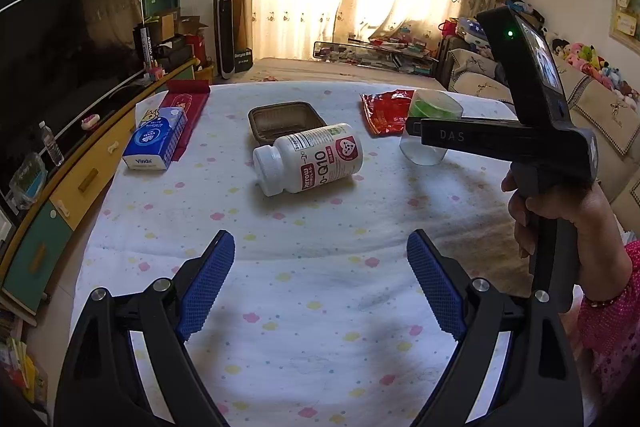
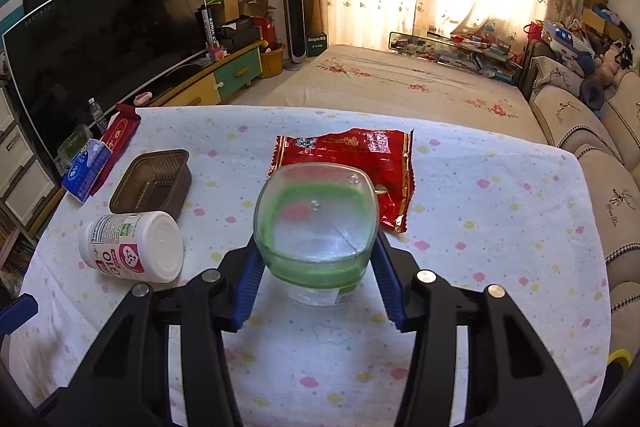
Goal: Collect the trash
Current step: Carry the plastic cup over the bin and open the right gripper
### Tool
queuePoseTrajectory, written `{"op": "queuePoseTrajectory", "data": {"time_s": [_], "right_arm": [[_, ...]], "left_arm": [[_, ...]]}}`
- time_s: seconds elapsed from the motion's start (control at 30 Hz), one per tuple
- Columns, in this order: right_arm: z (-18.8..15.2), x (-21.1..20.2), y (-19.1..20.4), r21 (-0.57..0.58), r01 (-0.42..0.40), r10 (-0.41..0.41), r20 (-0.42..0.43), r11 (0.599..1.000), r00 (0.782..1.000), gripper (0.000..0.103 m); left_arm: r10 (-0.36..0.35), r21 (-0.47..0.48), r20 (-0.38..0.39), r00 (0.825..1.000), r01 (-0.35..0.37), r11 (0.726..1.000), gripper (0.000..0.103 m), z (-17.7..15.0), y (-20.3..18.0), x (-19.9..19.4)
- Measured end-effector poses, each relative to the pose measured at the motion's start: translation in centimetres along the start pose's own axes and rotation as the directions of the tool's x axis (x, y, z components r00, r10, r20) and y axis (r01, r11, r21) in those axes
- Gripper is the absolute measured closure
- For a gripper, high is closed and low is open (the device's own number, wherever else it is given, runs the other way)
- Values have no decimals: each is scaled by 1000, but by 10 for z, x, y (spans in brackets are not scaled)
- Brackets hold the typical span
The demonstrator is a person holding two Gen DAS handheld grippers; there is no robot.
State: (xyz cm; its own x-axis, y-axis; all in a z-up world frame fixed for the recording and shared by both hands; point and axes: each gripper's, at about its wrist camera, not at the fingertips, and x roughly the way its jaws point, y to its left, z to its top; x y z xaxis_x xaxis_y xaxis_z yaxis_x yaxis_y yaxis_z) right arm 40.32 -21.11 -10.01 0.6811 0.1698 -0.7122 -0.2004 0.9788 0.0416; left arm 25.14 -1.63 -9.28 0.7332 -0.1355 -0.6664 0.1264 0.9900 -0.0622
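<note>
A clear plastic cup (image 2: 316, 223) with a green band stands on the dotted tablecloth (image 2: 480, 227). My right gripper (image 2: 316, 253) is shut on it, with a blue pad against each side. In the left wrist view one right finger (image 1: 460, 137) crosses in front of the cup (image 1: 434, 107). A red foil wrapper (image 2: 348, 151) lies flat just behind the cup. A white supplement bottle (image 1: 312, 159) lies on its side mid-table, in front of an empty brown plastic tray (image 1: 286, 119). My left gripper (image 1: 321, 241) hangs open over bare cloth, nearer than the bottle, holding nothing.
A blue tissue pack (image 1: 154, 139) and a red box (image 1: 188, 107) sit at the table's left edge. Left of the table stand a TV (image 2: 104, 39) and a low cabinet (image 1: 80, 187). A sofa (image 2: 608, 155) runs along the right. A person's hand (image 1: 560, 203) holds the right gripper's handle.
</note>
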Motion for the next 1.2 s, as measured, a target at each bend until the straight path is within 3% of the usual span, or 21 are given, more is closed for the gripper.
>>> {"op": "queuePoseTrajectory", "data": {"time_s": [0.27, 0.47, 0.67, 0.8, 0.9, 1.03, 1.2], "right_arm": [[-3, -25, -5, 25, -29, 29, 12, 999, 1000, 55], [-14, -75, -21, 46, -53, 51, 43, 998, 998, 55], [-52, -136, -60, 105, -46, 37, 89, 993, 995, 55], [-86, -173, -109, 193, 29, -52, 114, 981, 992, 55], [-116, -196, -152, 270, 133, -165, 101, 954, 981, 55], [-161, -212, -215, 381, 270, -301, 23, 884, 953, 54], [-207, -208, -264, 451, 365, -362, -96, 814, 927, 54]], "left_arm": [[2, -7, -7, 1000, -2, 1000, 16, 0, 1, 1], [-2, -9, -11, 1000, 2, 1000, 16, -1, 3, 3], [4, -1, -19, 1000, -4, 1000, 16, -2, 1, 6], [8, 17, -24, 1000, -7, 1000, 16, -3, -3, 7], [12, 35, -26, 1000, -11, 999, 16, -4, -8, 7], [16, 46, -32, 999, -15, 999, 16, -6, -10, 9], [16, 44, -46, 999, -14, 999, 16, -7, -9, 13]]}}
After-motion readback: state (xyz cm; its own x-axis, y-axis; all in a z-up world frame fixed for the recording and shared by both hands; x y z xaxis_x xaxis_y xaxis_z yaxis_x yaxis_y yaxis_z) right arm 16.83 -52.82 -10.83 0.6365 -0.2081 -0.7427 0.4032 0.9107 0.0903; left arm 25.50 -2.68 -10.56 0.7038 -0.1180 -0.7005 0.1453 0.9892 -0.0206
